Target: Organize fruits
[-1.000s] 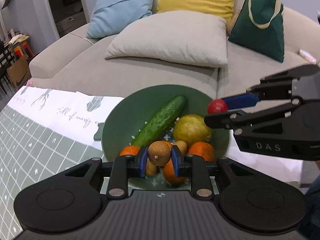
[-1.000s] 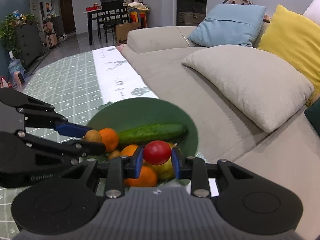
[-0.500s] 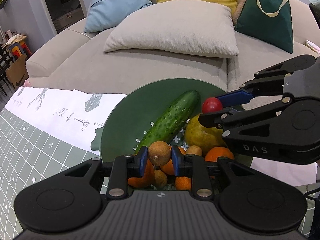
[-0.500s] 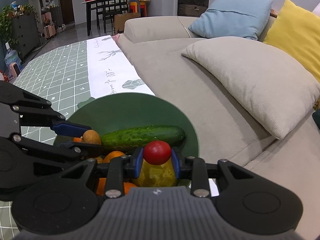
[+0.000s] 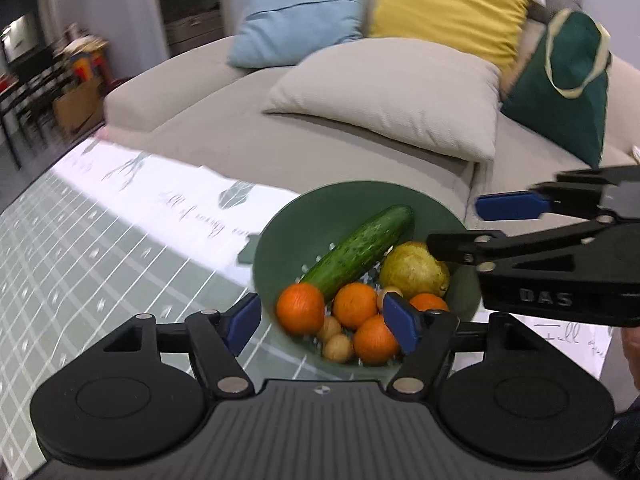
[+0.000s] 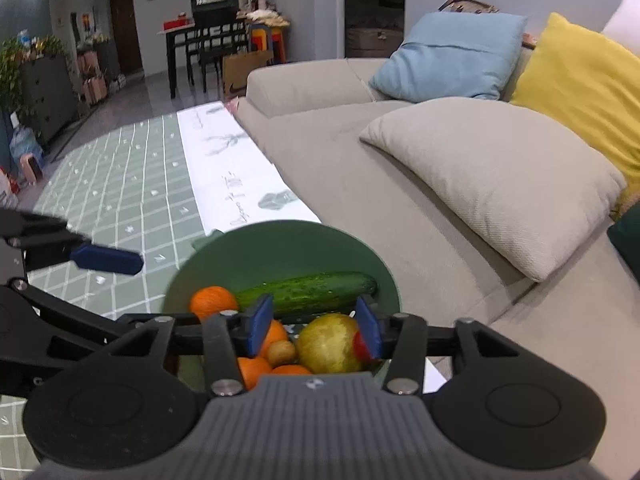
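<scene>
Both hand-held grippers just opened: left hand-held gripper [image 5: 326, 326] wide, empty; right hand-held gripper [image 6: 316, 326] apart. Brown fruit [image 5: 338, 347], tomato [image 6: 360, 345] dropped in bowl [image 5: 280, 240], tomato at 3 o'clock of pear [image 6: 328, 344]. Both placements look done.

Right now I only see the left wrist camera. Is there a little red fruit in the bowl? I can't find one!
Observer: Yes, the right wrist view shows a small red fruit in the green bowl, against the yellow fruit.
Operator: Is the right gripper squeezing it?
Observer: No. The right gripper is open, its jaws have just been opening; the fruit peeks out beside one pad.
Operator: What's across the room?
Observer: A leafy plant on a dark cabinet.
</scene>
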Tool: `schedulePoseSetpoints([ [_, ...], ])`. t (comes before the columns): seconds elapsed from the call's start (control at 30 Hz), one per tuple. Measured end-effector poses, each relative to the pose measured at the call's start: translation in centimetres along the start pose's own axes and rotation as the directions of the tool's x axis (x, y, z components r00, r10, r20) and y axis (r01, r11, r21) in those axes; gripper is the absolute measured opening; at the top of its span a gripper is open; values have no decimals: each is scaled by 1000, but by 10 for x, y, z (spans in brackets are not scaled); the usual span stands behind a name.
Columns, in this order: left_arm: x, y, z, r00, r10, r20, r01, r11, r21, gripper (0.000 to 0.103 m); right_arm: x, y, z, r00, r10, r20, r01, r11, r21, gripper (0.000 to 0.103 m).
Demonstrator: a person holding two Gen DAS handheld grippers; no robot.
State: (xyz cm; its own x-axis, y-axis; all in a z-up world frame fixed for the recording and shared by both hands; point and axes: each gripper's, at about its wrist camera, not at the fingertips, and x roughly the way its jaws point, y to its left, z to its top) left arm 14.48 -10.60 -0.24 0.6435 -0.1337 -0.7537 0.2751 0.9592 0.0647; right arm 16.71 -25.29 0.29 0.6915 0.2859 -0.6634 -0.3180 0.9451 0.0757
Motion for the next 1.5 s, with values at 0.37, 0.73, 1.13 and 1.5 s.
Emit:
schedulePoseSetpoints([
  [0.37, -40, 5, -24, 992, 115, -42, -121, 976, -180, 92, -68, 16, -18, 996, -65, 57, 60, 995, 78, 95],
  [0.73, -56, -19, -27, 984, 177, -28, -179, 962, -207, 92, -83, 12, -46, 991, -133, -10, 133, 985, 113, 98],
  [1.13, -54, -23, -31, 982, 185, -43, -190, 960, -205, 92, -78, 5, -49, 992, -118, -42, 123, 981, 149, 98],
  [1.5, -52, -23, -30, 982, 184, -51, -191, 962, -195, 92, -76, 6, -49, 992, -121, -45, 127, 981, 147, 98],
])
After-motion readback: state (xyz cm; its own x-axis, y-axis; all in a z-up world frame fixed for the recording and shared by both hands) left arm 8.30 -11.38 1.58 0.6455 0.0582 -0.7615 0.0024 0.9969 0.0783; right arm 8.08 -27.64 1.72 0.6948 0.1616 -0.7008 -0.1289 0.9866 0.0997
